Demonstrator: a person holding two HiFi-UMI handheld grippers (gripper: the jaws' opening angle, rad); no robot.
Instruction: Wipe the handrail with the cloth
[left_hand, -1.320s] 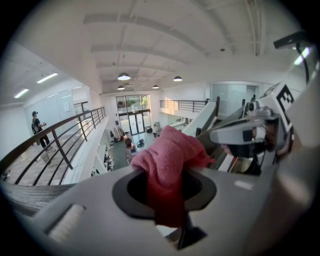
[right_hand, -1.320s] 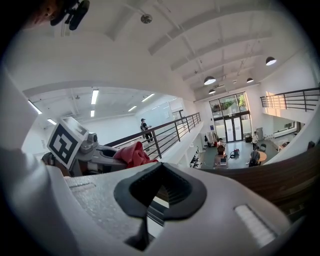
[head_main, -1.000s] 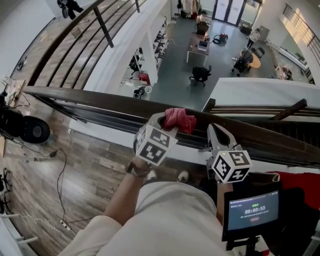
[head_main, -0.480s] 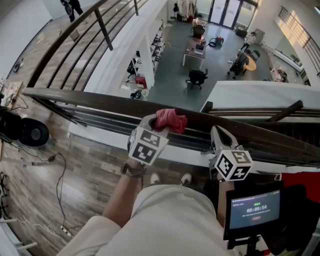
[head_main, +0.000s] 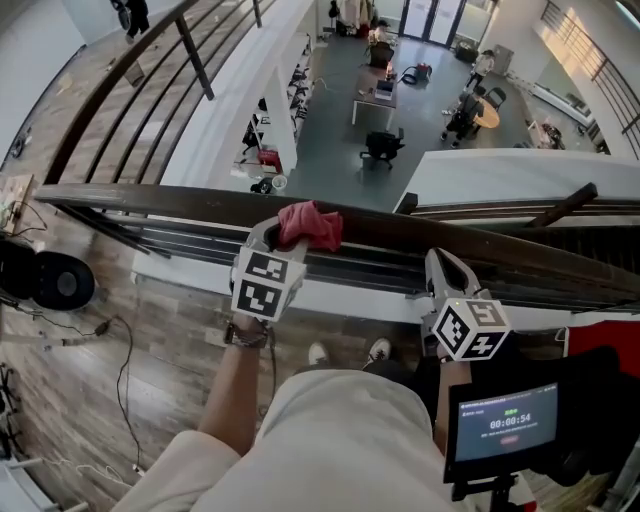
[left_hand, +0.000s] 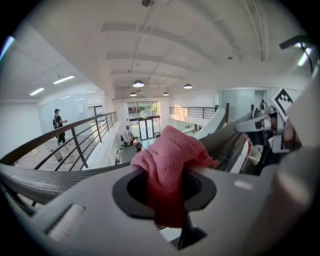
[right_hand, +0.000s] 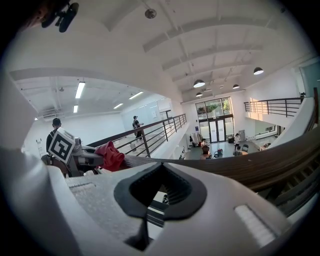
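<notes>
A pink cloth (head_main: 308, 225) lies bunched on top of the dark wooden handrail (head_main: 170, 203), which runs across the head view. My left gripper (head_main: 290, 233) is shut on the cloth and holds it against the rail. In the left gripper view the cloth (left_hand: 167, 160) fills the gap between the pads of the left gripper (left_hand: 165, 197), with the handrail (left_hand: 45, 180) behind it. My right gripper (head_main: 441, 266) is shut and holds nothing, just short of the rail and to the right of the cloth. From the right gripper (right_hand: 157, 197) I see the cloth (right_hand: 110, 155) and the handrail (right_hand: 250, 167).
Beyond the rail is a drop to a lower floor with desks and chairs (head_main: 382, 145). A second railing (head_main: 130, 70) runs up the left side. A black round device (head_main: 55, 282) and cables lie on the wood floor at left. A timer screen (head_main: 505, 425) stands at lower right.
My left gripper has slid the cloth to the left along the handrail. The right gripper has stayed about where it was.
</notes>
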